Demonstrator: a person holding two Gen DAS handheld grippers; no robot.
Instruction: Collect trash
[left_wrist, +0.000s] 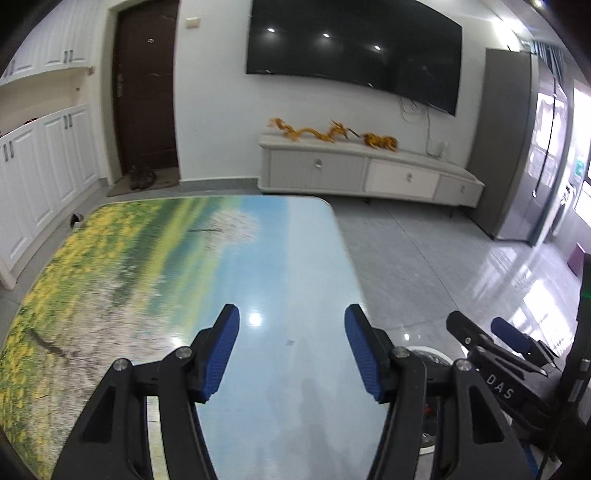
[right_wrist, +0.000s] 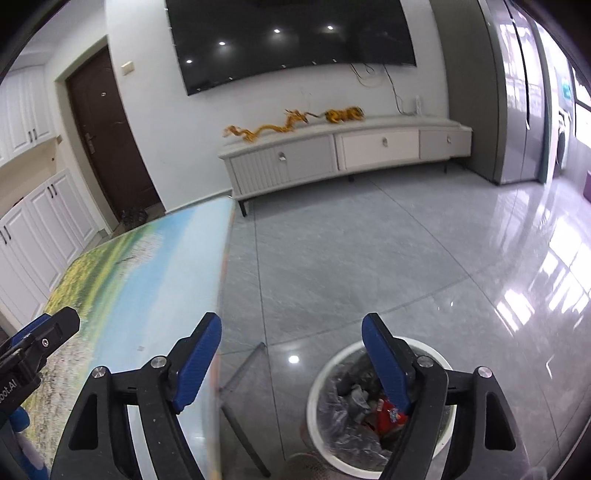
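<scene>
A white round trash bin (right_wrist: 321, 376) with a grey liner stands on the floor by the table's right edge. It holds a red wrapper (right_wrist: 388, 415) and grey crumpled trash (right_wrist: 354, 397). My right gripper (right_wrist: 291, 332) is open and empty, above the floor between table edge and bin. My left gripper (left_wrist: 291, 325) is open and empty over the table (left_wrist: 184, 258), which has a landscape print. A tiny scrap (left_wrist: 290, 342) lies on the table between the left fingers. The right gripper (left_wrist: 480, 332) also shows in the left wrist view, and the bin's rim (left_wrist: 436, 354) shows partly.
A TV cabinet (left_wrist: 369, 170) with yellow dragon ornaments stands against the far wall under a wall TV (left_wrist: 351, 48). White cupboards (left_wrist: 33, 177) and a brown door (left_wrist: 144, 92) are at the left. A grey fridge (left_wrist: 517, 147) is at the right. A table leg (right_wrist: 243, 373) is by the bin.
</scene>
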